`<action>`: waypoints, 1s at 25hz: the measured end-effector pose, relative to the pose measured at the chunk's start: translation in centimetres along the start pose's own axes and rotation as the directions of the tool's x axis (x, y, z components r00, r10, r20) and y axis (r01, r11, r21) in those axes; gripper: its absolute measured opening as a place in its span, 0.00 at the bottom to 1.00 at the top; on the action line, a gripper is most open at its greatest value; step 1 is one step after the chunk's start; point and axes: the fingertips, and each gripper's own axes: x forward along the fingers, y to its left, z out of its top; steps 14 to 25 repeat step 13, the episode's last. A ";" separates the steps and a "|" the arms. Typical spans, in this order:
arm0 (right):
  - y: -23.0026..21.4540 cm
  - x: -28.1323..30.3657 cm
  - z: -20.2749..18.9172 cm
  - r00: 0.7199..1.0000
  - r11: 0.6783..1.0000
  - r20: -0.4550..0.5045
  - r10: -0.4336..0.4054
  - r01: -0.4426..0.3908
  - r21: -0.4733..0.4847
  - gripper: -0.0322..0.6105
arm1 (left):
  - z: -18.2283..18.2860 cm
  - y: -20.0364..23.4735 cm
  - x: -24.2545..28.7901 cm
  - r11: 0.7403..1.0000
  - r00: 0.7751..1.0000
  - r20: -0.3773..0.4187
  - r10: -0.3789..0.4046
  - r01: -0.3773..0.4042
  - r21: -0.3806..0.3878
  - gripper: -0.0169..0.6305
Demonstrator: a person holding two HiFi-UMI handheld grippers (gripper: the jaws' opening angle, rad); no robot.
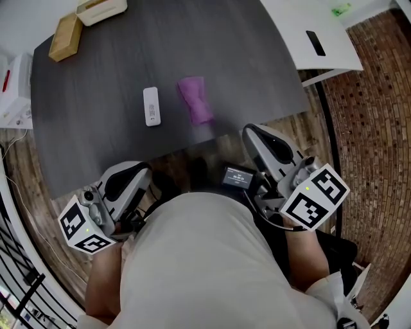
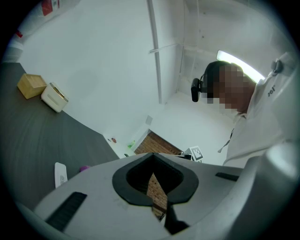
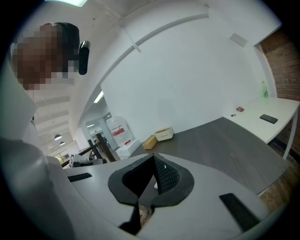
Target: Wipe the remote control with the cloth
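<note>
A white remote control lies on the dark grey table, near its front edge. A crumpled purple cloth lies just to the right of it, apart from it. Both grippers are held low in front of the person's body, short of the table edge. My left gripper is shut and empty, and so is my right gripper. In the left gripper view the remote control and a bit of the cloth show beyond the shut left gripper. The right gripper faces the table.
A wooden block and a cream box stand at the table's far left corner. White equipment sits off the left edge. A white desk with a black phone stands to the right. The floor is brick-patterned.
</note>
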 end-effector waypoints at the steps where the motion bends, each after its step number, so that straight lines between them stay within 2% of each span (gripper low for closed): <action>1: -0.2 -0.1 0.1 1.000 1.000 0.002 -0.005 0.005 -0.003 0.06 | -0.1 0.0 0.1 1.000 1.000 -0.005 -0.002 0.002 0.000 0.03; 10: -1.9 -1.1 0.8 0.999 0.999 0.009 -0.042 0.042 -0.023 0.06 | -0.9 -0.3 1.5 1.000 0.999 -0.038 -0.020 0.020 -0.007 0.03; 25: -2.2 -1.0 0.9 0.999 0.999 0.006 -0.044 0.044 -0.026 0.06 | -1.1 -0.3 1.8 1.000 0.999 -0.046 -0.025 0.025 -0.009 0.03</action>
